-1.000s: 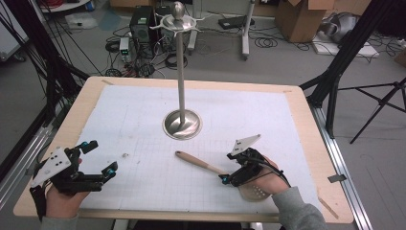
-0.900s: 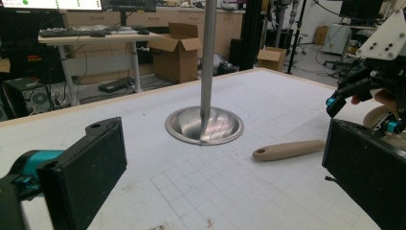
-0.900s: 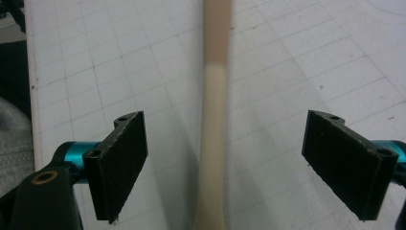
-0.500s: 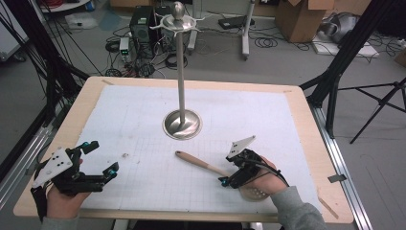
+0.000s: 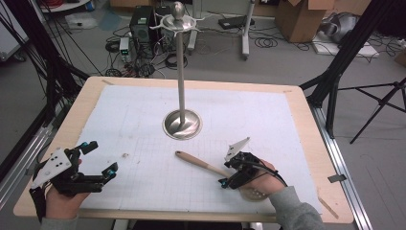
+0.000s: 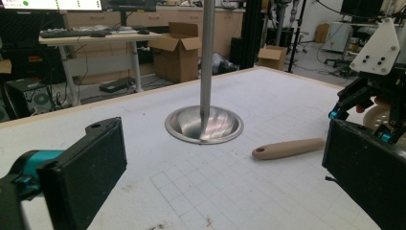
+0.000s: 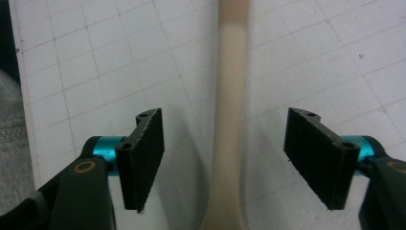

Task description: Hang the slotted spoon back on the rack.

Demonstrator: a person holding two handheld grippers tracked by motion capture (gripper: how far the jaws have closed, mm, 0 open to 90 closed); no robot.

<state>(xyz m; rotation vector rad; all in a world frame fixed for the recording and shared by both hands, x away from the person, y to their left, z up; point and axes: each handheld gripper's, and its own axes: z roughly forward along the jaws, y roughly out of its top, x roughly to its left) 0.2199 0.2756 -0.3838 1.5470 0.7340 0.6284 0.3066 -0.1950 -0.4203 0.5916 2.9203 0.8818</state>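
Right gripper (image 7: 224, 160) straddles the handle of a beige slotted spoon (image 5: 201, 163) lying flat on the gridded mat (image 5: 143, 120), near the metal stand (image 5: 182, 122). Its jaws have just been closing, but gaps remain on both sides, so nothing is gripped. Left gripper (image 5: 98, 160) rests wide open, empty, well apart. Risk: the handle sits slightly off-centre, so one pad may touch first and push or roll the spoon aside. No brand, label or legible writing.
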